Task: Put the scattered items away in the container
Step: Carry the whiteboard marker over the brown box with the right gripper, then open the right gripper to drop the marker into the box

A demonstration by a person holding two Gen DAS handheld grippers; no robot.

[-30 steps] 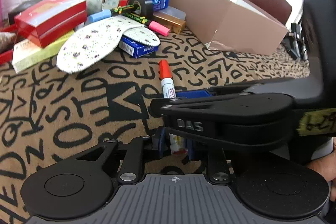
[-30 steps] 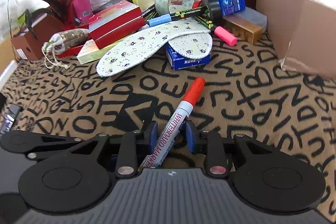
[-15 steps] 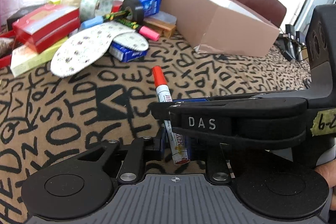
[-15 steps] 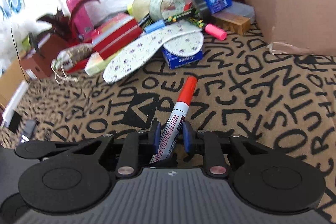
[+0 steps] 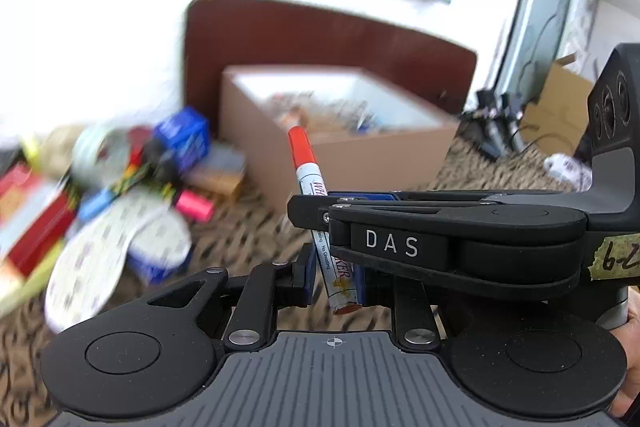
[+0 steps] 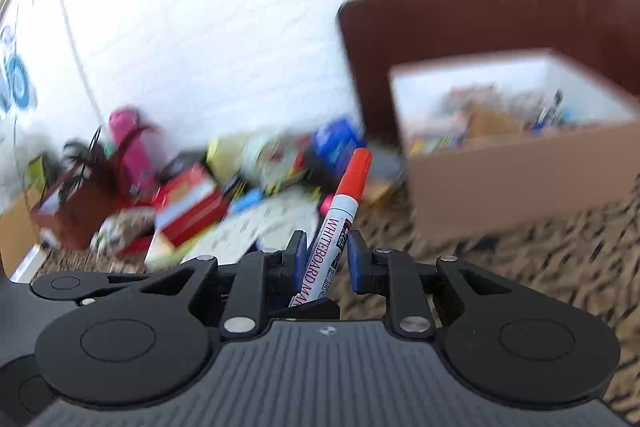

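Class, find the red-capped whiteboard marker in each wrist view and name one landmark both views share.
Left wrist: whiteboard marker centre, cap up, behind the right gripper crossing the picture.
Right wrist: marker centre, leaning right.
Shared landmark: open cardboard box, behind the marker in both.

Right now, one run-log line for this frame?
left gripper: shut on marker | right gripper: shut on marker | marker: off carpet | box: ahead, open

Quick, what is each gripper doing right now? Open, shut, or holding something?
Left gripper: shut on the red-capped white whiteboard marker, near its tail end.
Right gripper: shut on the same marker, further up the barrel.
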